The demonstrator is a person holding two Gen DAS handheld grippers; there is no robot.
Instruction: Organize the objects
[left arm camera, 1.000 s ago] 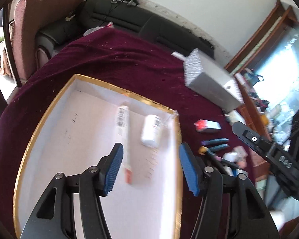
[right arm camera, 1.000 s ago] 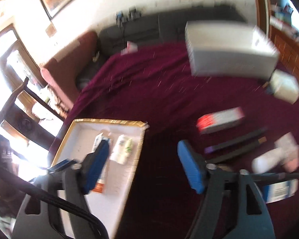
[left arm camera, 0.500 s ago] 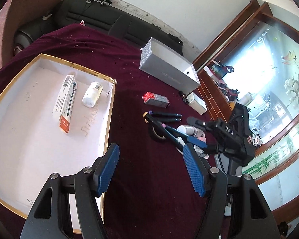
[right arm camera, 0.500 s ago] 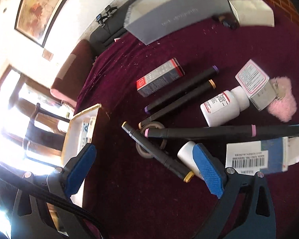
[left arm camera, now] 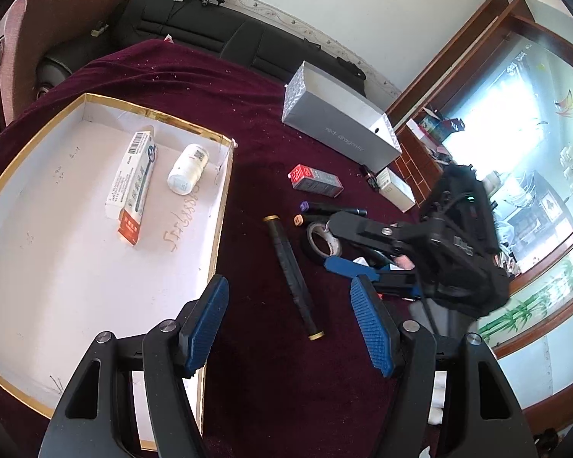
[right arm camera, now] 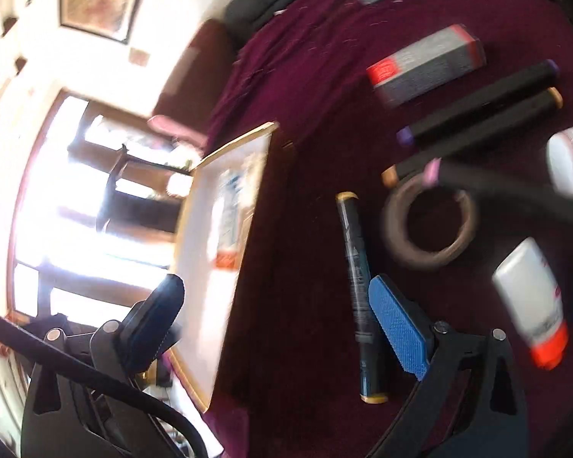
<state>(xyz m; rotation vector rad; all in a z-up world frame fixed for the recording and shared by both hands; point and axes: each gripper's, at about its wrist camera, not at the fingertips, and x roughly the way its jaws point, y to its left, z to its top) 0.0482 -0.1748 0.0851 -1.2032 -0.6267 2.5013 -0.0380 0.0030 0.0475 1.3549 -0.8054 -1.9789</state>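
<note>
Inside the white tray [left arm camera: 26, 267] lie one carton [left arm camera: 131, 187] and one bottle [left arm camera: 187, 173]; both claws gape wide, holding nothing.

Two wrist fisheyes, angled down (right nearer), sharing the gold-capped marker [left arm camera: 293, 278] [right arm camera: 359, 294].

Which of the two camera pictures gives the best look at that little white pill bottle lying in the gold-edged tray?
The left wrist view. There the white bottle lies sharp and whole on the tray floor beside a long box. In the right wrist view the tray is edge-on and blurred, so the bottle cannot be made out.
</note>
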